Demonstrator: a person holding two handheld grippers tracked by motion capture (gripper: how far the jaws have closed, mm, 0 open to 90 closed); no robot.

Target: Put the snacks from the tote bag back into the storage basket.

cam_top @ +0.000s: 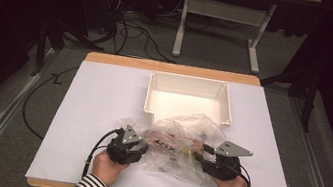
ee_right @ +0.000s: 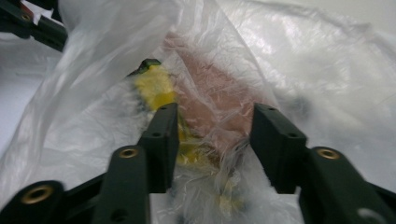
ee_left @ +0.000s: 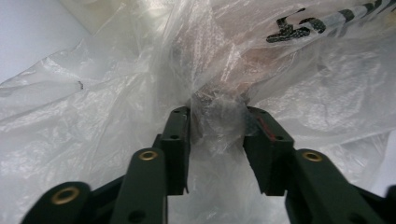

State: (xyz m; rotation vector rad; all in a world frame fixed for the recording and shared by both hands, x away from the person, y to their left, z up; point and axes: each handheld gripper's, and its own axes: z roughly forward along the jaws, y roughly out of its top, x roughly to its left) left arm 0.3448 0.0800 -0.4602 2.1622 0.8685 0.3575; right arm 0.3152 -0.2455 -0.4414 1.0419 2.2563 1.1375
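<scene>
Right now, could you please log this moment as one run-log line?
left gripper: bunched plastic bag between jaws | right gripper: open around bag | tray: behind bag

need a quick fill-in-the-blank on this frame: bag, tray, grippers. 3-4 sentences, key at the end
1. Both grippers work on a crumpled clear ____ bag at the near side of the table.
2. Beyond the bag stands a white tray that is ____ inside.
3. In the right gripper view, a pink thing and a ____ thing show through the film.
4. Film is bunched between the jaws of the ____ gripper.

Missing words: plastic; empty; yellow; left
</scene>
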